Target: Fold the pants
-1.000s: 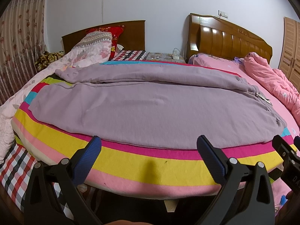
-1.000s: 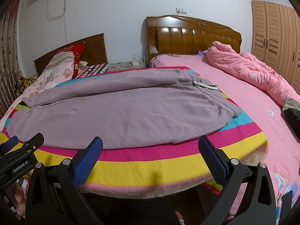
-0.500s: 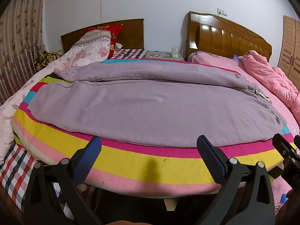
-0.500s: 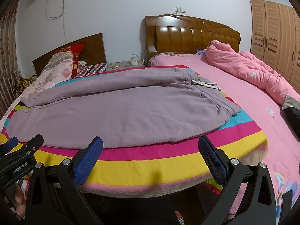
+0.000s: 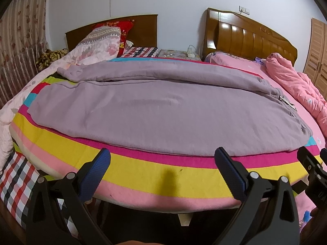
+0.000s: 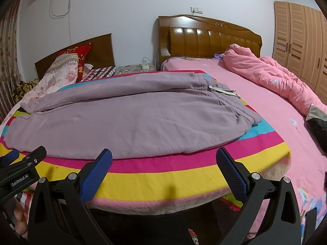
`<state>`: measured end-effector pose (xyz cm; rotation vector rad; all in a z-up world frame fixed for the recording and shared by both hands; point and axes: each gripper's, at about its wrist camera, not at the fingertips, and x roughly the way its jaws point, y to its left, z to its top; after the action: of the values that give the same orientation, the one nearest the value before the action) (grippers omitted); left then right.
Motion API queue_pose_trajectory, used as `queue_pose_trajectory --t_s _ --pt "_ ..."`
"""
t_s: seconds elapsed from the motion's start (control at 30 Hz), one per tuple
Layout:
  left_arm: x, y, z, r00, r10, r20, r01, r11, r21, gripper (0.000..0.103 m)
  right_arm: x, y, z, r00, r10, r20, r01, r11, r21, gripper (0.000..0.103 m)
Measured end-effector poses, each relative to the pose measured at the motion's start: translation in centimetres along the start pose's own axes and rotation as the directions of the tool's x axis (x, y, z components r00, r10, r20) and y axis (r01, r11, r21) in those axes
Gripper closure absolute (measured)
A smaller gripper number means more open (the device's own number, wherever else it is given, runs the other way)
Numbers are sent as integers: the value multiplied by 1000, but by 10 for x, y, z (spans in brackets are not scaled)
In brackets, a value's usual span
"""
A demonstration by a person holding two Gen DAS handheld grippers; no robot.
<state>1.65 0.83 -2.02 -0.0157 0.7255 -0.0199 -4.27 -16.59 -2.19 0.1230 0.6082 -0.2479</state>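
Note:
Mauve sweatpants [image 5: 163, 110] [image 6: 126, 118] lie spread flat on a striped blanket [image 5: 155, 175] [image 6: 163, 175] over the bed's foot. The waistband with a paper tag [image 6: 222, 90] is at the right; the leg ends reach the left. One leg lies behind the other. My left gripper [image 5: 162, 163] hovers open before the near blanket edge, nothing between its blue-padded fingers. My right gripper [image 6: 163, 164] is likewise open and empty, just short of the pants' near hem. Each gripper shows at the edge of the other's view.
A pink quilt [image 6: 271, 79] is bunched on the pink bed at the right. Pillows [image 5: 104, 40] and a floral quilt [image 5: 8, 112] lie at the left. Wooden headboards [image 6: 208, 34] and a nightstand [image 5: 179, 54] stand behind; a wardrobe [image 6: 300, 40] is far right.
Both views have crept slightly closer to the bed. The pants have not moved, and both grippers stay open.

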Motion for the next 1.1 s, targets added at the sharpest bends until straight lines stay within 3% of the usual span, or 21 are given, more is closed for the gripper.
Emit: queue_pose_trajectory --t_s 0.2,0.43,0.7,0.87,1.0,1.1 --pt "0 2 1 1000 -14 4 14 1000 -8 2 7 1 0 999 -25 -24 25 1000 -15 5" --pt "14 -10 2 999 -19 -38 21 998 51 2 29 -3 -1 995 -58 -79 57 998 -10 5" --pt "47 -17 32 997 54 -63 -44 988 149 2 57 -11 18 988 -102 -113 99 995 -27 5" --pt "56 -20 74 995 93 42 -99 979 181 2 70 -27 65 999 -52 4 52 994 -94 5" --pt "85 -14 127 999 -30 33 25 990 138 2 112 -57 132 997 76 21 -74 995 -65 5" --pt "107 -11 160 991 -103 82 95 990 101 2 169 -62 192 976 215 35 -205 962 -181 5"
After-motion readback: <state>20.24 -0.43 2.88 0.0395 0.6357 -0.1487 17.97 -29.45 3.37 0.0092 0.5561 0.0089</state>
